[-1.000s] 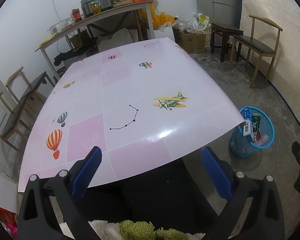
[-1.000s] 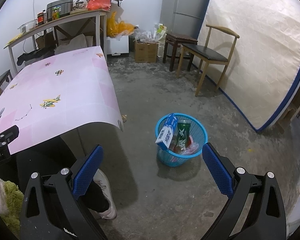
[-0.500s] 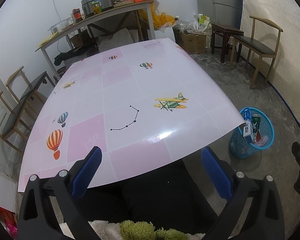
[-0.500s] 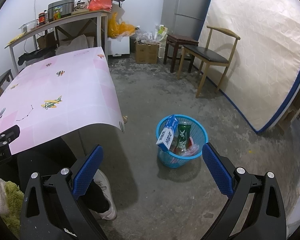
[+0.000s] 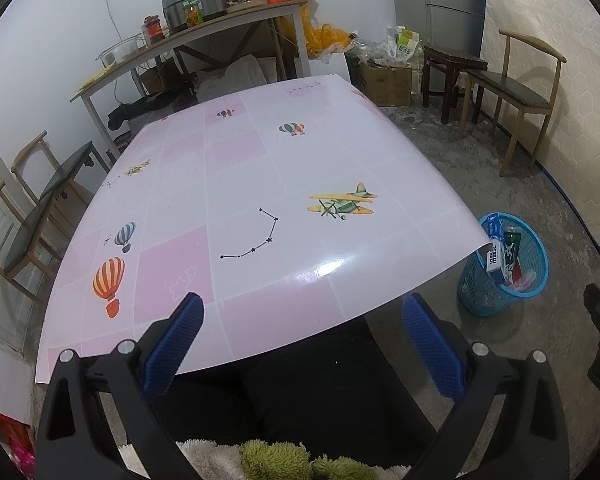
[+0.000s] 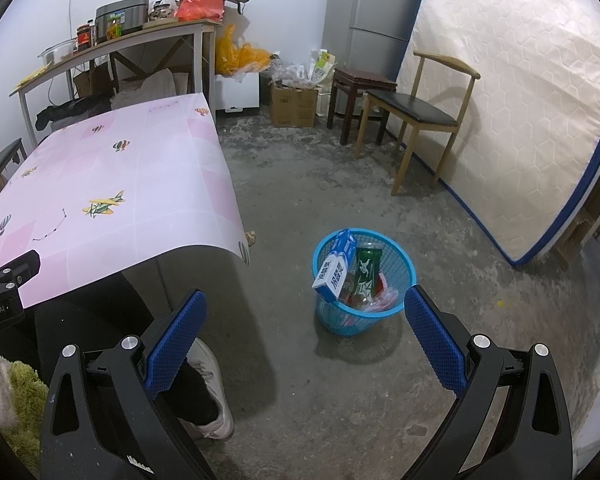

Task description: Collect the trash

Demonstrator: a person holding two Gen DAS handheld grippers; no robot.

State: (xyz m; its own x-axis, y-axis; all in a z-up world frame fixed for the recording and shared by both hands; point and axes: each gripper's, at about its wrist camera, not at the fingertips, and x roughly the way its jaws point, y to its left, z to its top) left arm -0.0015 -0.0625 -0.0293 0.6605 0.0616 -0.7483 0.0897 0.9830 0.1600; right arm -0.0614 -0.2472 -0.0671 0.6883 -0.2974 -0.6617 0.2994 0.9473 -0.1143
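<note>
Both grippers, left gripper (image 5: 300,332) and right gripper (image 6: 305,328), are hanging spread wide, carrying nothing. Round blue plastic mesh basket (image 6: 400,276) is sitting on concrete floor off the pink table's (image 6: 112,176) near corner, holding a white-blue carton (image 6: 334,268) and green bottle (image 6: 364,272): light, crushable stuff, best pinched at its upper ends.

Basket (image 5: 476,296) partly behind tablecloth (image 5: 260,184)
</note>
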